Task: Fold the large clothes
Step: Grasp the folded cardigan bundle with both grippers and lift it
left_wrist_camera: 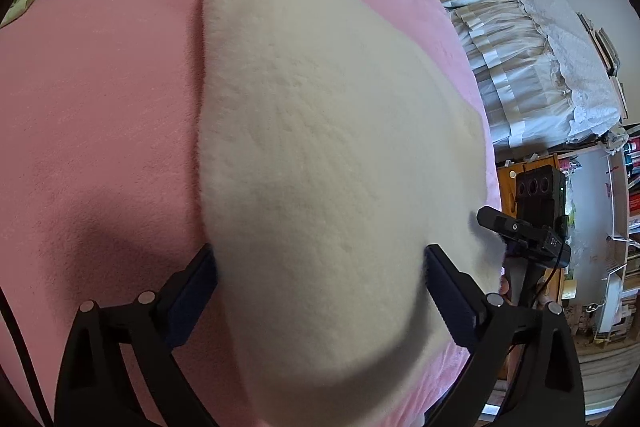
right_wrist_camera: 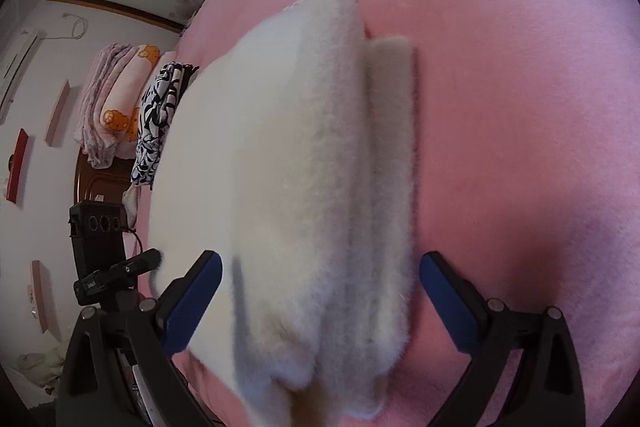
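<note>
1. The cream fleece garment is lying folded into a long bundle on the pink bed cover; judging by that, one fold is being finished and both claws are letting go.
2. The left gripper is standing wide open, astride the fleece's near end, gripping nothing.
3. The right gripper is also gaping wide over the fleece's layered edge, holding nothing.
4. Next, both probably need fresh grips on the fleece's near end for another fold.
</note>
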### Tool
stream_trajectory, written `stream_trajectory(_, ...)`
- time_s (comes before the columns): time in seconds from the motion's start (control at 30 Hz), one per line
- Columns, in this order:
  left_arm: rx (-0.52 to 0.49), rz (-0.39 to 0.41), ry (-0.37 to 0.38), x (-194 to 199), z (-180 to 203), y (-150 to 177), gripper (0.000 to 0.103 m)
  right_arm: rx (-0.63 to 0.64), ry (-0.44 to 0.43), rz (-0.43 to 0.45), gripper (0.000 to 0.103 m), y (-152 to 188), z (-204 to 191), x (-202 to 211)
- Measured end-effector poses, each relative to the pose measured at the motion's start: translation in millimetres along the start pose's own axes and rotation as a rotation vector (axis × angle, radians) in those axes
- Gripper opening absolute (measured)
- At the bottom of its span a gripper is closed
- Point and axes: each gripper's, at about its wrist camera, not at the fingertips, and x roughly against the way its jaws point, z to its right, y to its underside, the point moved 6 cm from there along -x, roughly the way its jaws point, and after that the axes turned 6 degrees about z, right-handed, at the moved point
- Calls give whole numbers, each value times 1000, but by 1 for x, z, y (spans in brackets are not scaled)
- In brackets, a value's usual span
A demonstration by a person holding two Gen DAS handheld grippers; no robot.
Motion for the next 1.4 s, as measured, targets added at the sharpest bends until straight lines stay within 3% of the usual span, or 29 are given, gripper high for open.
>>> stream_trajectory(0.3, 24, -27, 44, -27, -8, -5, 103, 69, -2, -84, 103, -7, -9, -44)
stream_trajectory(0.6, 65, -47, 26, -29, -6, -5, 103, 87, 15, -34, 103, -7, -14, -43)
stream_trajectory(0.7, 35, -39, -1, -33, -2, -7, 103, 111, 44, -16, 101, -5, -13, -40)
stream_trajectory(0.97, 13, -108, -41, -39, 0, -10, 103, 124, 61, -3, 88, -3, -14, -35)
stream_trajectory(1.1, -37, -61, -91, -35, 7, -11, 99, 132, 69, 3, 80, -2, -17, -32)
stream_trajectory(1.27, -75, 10, -136, -24, 16, -11, 81, 154, 116, 21, 63, -2, -29, -24)
stream_trajectory(1.4, -129, 68, -189, -11, 26, -12, 74, 166, 166, 52, 54, 0, -39, -16)
